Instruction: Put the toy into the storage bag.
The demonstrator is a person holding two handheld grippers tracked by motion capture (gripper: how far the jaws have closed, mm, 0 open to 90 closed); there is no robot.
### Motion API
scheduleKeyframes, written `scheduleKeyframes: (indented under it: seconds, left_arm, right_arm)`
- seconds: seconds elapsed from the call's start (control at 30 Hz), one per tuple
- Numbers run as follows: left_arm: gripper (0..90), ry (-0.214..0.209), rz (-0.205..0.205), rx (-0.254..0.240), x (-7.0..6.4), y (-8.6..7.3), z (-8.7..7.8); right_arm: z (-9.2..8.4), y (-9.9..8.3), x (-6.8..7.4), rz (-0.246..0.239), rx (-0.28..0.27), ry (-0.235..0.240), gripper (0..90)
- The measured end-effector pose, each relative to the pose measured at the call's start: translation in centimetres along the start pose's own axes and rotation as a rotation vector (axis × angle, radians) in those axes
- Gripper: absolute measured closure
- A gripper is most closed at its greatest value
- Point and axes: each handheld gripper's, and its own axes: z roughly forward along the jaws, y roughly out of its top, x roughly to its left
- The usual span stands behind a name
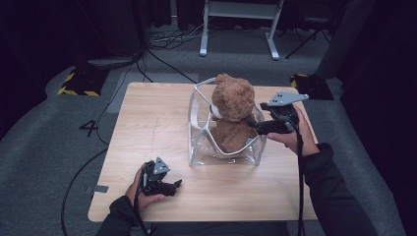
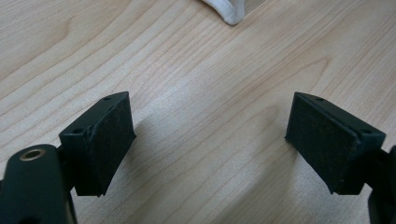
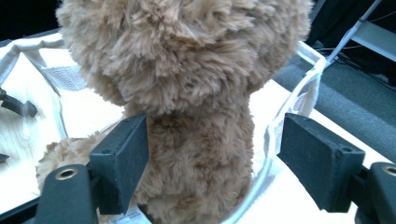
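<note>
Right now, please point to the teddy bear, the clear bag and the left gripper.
teddy bear (image 1: 233,98): high view, on its head.
clear bag (image 1: 199,147): high view, on its left wall.
left gripper (image 2: 210,140): left gripper view, midway between its fingers.

Table (image 1: 147,128) brightly lit, surroundings dark; close fur slightly soft.

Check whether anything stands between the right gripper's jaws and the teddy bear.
Partly. The right gripper brackets the teddy bear, but the clear bag's white rim runs between the bear and one jaw. The other jaw sits beside the fur, nothing between.
</note>
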Motion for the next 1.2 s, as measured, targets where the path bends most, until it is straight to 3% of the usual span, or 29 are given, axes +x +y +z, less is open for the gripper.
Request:
scheduleKeyframes:
  seconds: [0.43, 0.9, 1.2]
  left_arm:
    - [15.2, 0.0, 0.001, 0.0, 0.0, 0.0, 0.0]
    - [15.1, 0.0, 0.0, 0.0, 0.0, 0.0, 0.0]
    - [15.1, 0.0, 0.0, 0.0, 0.0, 0.0, 0.0]
  right_arm:
    - [-2.0, -0.8, -1.0, -0.009, -0.031, 0.004, 23.4]
    - [-3.7, -2.2, -1.4, -0.048, -0.022, -0.038, 23.0]
    - [-4.7, -3.3, -1.7, -0.045, -0.028, -0.041, 22.9]
